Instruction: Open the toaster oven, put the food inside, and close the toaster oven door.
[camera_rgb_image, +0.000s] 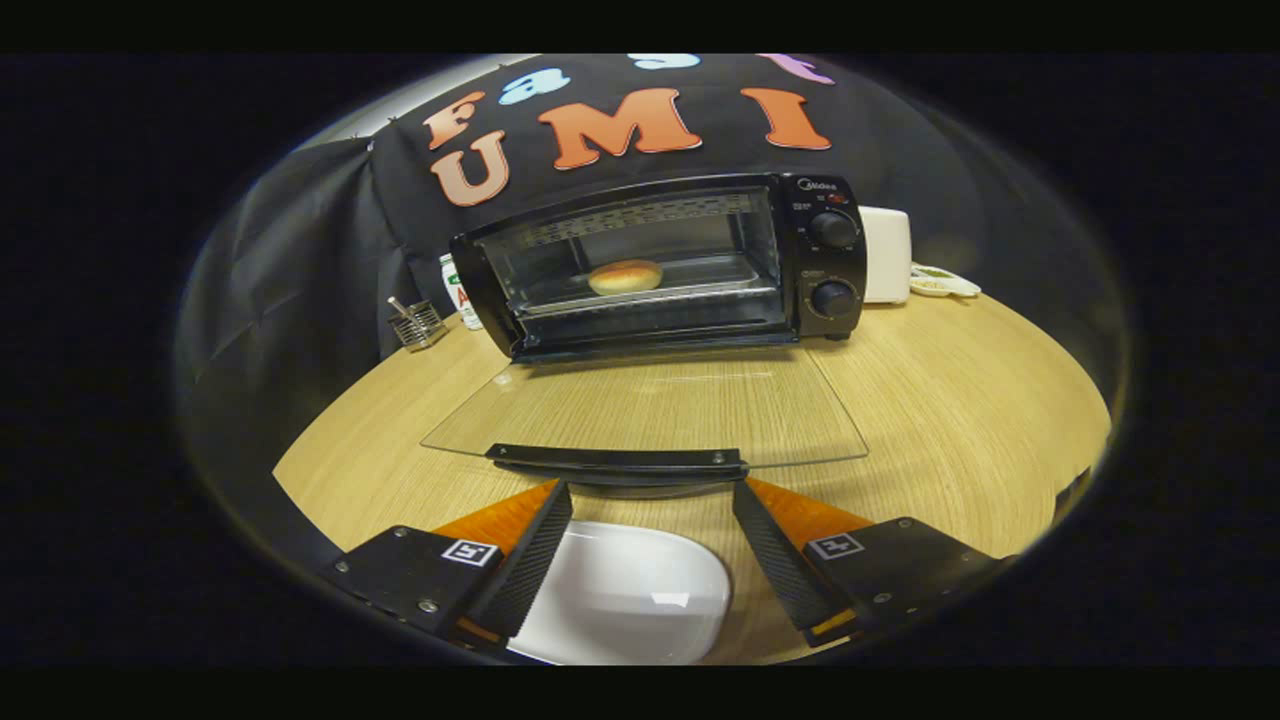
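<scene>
Starting nearest the camera, the gripper (650, 545) has its two fingers spread wide apart with nothing pinched between them; one dark ribbed fingertip (530, 555) stands to one side and its mate to the other. Below the gap between them lies a white plate (630, 595) on the wooden table (960, 420), bare on top, which suggests the food has already left it. Just ahead of the fingertips is the black handle (618, 460) of the toaster oven's door, and the glass door (650, 405) itself lies folded down flat, nearly level with the table and reaching back to the oven's front edge. Beyond it the toaster oven (665, 265) stands open, and the bun (625, 276) sits on the rack inside, about midway across the chamber. Two knobs (833, 265) sit on the oven's control panel, and a small wire holder (417, 323) and a white appliance (886, 255) flank it further back. By my reading, opening the door and placing the food are both done, and only the closing is left. That probably calls for getting the fingers to the handle and swinging the door up until it meets the oven's front; the handle is close, so the reach looks short.
</scene>
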